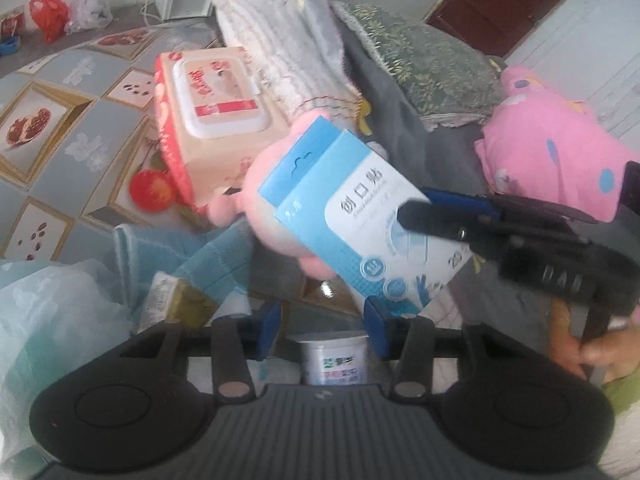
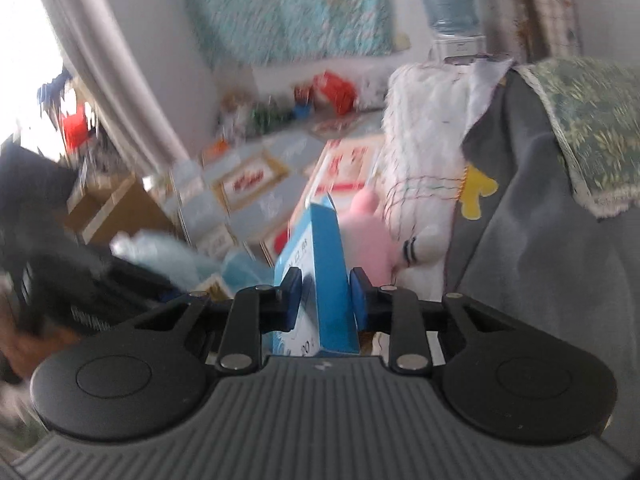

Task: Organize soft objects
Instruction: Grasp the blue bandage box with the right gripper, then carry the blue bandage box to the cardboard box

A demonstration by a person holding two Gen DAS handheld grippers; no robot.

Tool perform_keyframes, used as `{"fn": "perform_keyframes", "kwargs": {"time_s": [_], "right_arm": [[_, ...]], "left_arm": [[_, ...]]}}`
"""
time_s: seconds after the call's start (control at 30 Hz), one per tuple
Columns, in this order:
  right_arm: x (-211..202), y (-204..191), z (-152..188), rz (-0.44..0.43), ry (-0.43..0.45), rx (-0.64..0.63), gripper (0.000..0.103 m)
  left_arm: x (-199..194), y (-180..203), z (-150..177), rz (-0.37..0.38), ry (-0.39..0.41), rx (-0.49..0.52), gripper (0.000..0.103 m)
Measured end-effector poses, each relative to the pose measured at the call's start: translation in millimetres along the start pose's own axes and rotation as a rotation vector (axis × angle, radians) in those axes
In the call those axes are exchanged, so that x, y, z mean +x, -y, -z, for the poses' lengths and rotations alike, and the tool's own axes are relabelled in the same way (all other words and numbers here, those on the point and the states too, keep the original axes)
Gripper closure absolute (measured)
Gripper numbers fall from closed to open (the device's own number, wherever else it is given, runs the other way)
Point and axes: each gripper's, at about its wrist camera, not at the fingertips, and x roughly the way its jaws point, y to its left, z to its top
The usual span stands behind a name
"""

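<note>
- Patterned cloth with pomegranate prints (image 1: 52, 120) covers the surface ahead, and on it sit a wet-wipes pack (image 1: 208, 100), folded striped towels (image 1: 280, 36), a grey blanket (image 2: 532, 240) and a green leafy cushion (image 1: 432, 68).
- My right hand-held gripper (image 2: 322, 300) is clamped on a blue plaster box (image 2: 330, 264): both blue pads press its narrow sides, and the box stands on edge between them.
- From the left wrist view, my right hand-held gripper (image 1: 416, 214) reaches in from the right with the box (image 1: 352, 216) raised in the air, tilted, in front of a pink plush toy (image 1: 276, 216).
- My right hand (image 1: 592, 352) grips the handle low at the right edge.
- My left hand-held gripper (image 1: 324, 328) has its pads partly apart; nothing sits between them, and the box's lower corner hangs just beside the right pad.
- Below it lie a small white tub (image 1: 334, 360), a light blue towel (image 1: 192, 256) and a pale plastic bag (image 1: 52, 320).
- Pink spotted fabric (image 1: 560, 152) lies far right.
</note>
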Motion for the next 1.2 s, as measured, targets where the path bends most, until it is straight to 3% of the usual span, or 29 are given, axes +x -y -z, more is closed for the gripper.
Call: {"fn": "perform_keyframes", "kwargs": {"time_s": [0.13, 0.33, 0.6, 0.73, 0.9, 1.2], "right_arm": [[9.3, 29.1, 7.7, -0.029, 0.001, 0.203, 0.078], [24.5, 35.7, 20.3, -0.047, -0.028, 0.310, 0.077], [29.0, 41.7, 26.4, -0.107, -0.054, 0.394, 0.077], [26.1, 41.5, 28.3, -0.183, -0.048, 0.449, 0.080], [12.7, 27.1, 22.9, -0.216, -0.014, 0.446, 0.081], [-12.4, -27.5, 10.6, -0.298, 0.028, 0.403, 0.082]], "left_arm": [[12.5, 11.8, -4.1, 0.011, -0.011, 0.022, 0.036], [36.2, 14.6, -11.6, 0.071, -0.066, -0.025, 0.032], [40.0, 8.8, -13.7, 0.037, -0.045, -0.046, 0.029], [25.9, 6.2, -11.5, 0.036, -0.007, -0.044, 0.030], [-4.0, 15.1, -5.3, 0.027, 0.053, 0.001, 0.030], [-76.0, 8.9, 10.2, 0.030, 0.123, -0.015, 0.029]]}}
